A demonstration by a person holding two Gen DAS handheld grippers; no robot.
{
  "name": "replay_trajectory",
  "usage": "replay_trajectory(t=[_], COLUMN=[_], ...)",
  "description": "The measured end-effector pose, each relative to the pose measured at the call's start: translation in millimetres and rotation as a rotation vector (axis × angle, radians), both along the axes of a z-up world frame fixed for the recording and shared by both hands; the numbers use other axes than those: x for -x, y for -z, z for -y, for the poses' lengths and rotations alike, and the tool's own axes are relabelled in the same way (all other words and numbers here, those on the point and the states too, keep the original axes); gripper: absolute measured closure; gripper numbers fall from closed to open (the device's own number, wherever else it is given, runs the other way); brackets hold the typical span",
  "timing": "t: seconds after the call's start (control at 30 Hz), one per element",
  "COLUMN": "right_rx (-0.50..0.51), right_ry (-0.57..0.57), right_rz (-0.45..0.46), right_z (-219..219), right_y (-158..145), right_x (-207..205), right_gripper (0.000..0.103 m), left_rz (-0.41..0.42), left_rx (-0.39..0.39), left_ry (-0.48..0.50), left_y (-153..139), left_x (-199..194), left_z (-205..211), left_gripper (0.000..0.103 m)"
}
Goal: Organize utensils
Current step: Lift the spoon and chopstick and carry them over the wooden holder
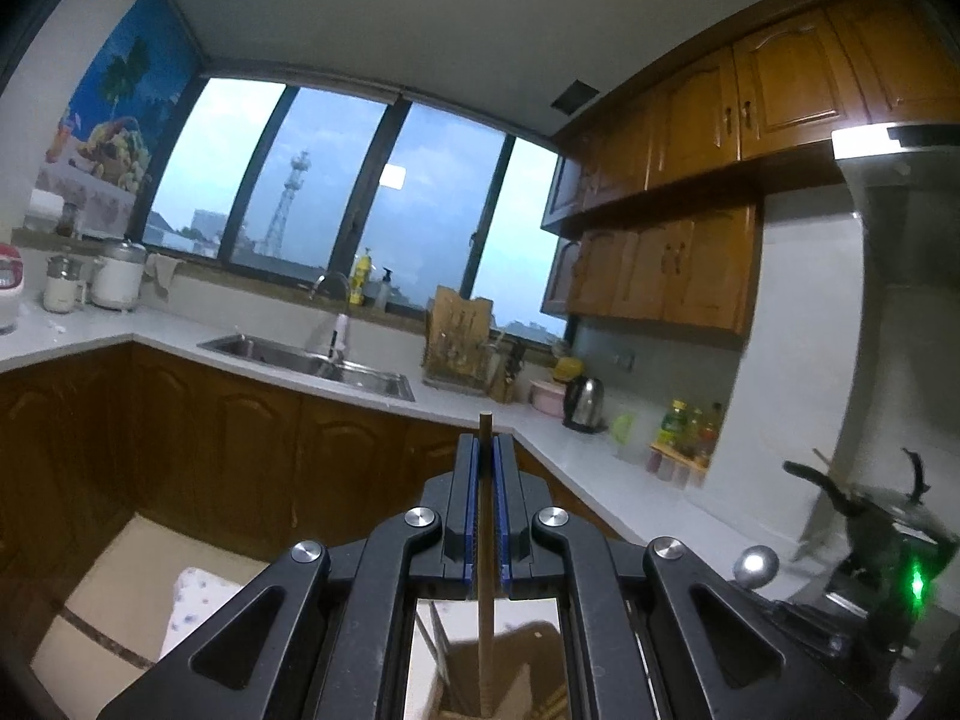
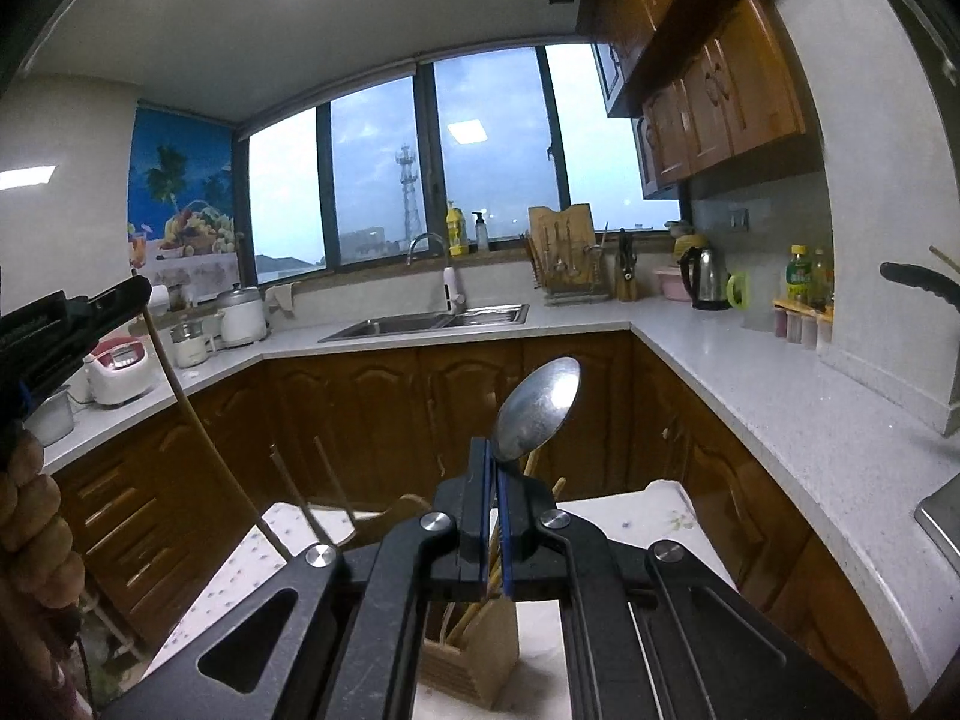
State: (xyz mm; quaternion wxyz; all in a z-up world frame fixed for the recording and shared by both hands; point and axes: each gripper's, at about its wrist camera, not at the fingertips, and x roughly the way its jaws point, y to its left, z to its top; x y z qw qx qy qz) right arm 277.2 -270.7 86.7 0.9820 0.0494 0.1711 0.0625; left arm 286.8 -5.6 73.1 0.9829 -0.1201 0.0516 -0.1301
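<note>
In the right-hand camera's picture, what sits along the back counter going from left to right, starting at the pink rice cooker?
Pink rice cooker → white pot → sink → dish rack with cutting board → knife block → steel kettle → oil bottles.

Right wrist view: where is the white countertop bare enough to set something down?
The white countertop is bare along the right run, between the corner below the steel kettle and the near right edge. The back wall strip by the wooden dish rack is crowded.
</note>
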Motion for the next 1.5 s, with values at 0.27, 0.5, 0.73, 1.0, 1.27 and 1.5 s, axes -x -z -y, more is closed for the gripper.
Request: replay_trajectory(t=[0.27,0.5,0.73,1.0,1.27,1.5], right_rx=[0.002,0.062,0.092,0.042,0.018,0.015], right_ry=[0.004,0.001,-0.027,-0.053,-0.068,-0.070], right_rz=[-0.006,-0.017,-0.090,-0.179,-0.213,-0.223], right_z=[-3,-19,-27,-19,-16,-13], right_y=[11,37,64,83,88,89], right_x=[-17,-25,-33,-41,-45,-46], right_gripper=[0.101,0.101,0.101,0.101,0.101,0.101], left_rz=[-0.014,-0.076,-0.163,-0.166,-0.186,-0.239], left_rx=[0.012,-0.010,-0.030,-0.047,-0.064,-0.070], left_ry=[-0.025,-0.038,-0.018,-0.012,0.005,0.007], left_y=[34,64,78,58,58,58], left_x=[-24,-41,-51,-58,-63,-69], left_z=[20,36,39,30,27,29], left_gripper=[0.100,0.100,0.100,0.100,0.099,0.099])
